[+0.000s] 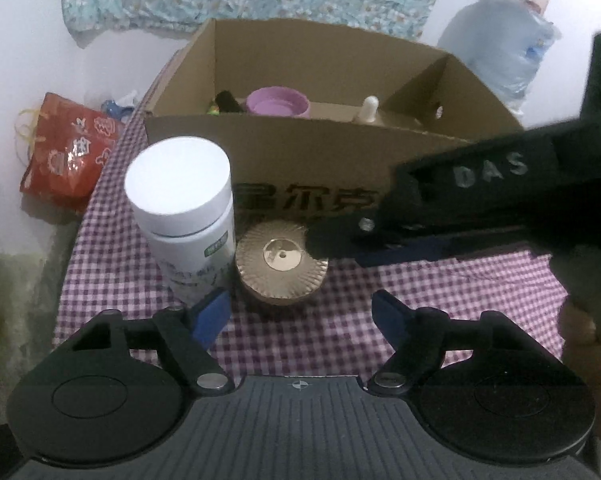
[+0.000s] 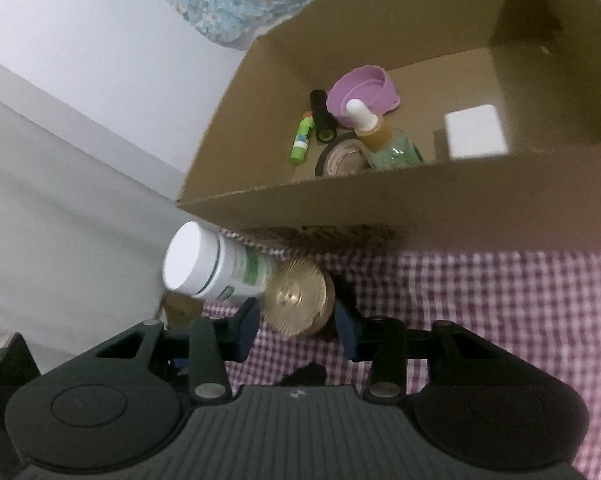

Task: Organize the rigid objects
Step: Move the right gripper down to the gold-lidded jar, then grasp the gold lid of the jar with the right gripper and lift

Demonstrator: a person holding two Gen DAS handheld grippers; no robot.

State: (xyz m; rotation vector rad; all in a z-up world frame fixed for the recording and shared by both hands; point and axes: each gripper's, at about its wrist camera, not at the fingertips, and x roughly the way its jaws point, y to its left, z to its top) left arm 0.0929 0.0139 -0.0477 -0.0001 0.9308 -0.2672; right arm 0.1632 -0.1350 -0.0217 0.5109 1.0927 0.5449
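A white-capped white bottle (image 1: pixel 180 200) (image 2: pixel 216 268) stands upright on the checked cloth, right beside a gold ribbed round jar (image 1: pixel 280 264) (image 2: pixel 296 300). Both sit in front of an open cardboard box (image 1: pixel 320 168) (image 2: pixel 380 208). My left gripper (image 1: pixel 300 316) is open just short of the jar, with nothing between its fingers; its left pad (image 1: pixel 210 316) covers the bottle's foot. My right gripper (image 2: pixel 296 328) (image 1: pixel 340 240) comes in from the right, open, with the jar between its fingertips and a thin gap showing at the left pad (image 2: pixel 246 328).
In the box lie a purple bowl (image 2: pixel 364 92), a black cylinder (image 2: pixel 322 116), a green stick (image 2: pixel 302 140), a tape roll (image 2: pixel 342 158), a dropper bottle (image 2: pixel 384 140) and a white card (image 2: pixel 476 136). A red bag (image 1: pixel 68 152) lies left of the table, a blue plastic bag (image 1: pixel 500 52) behind.
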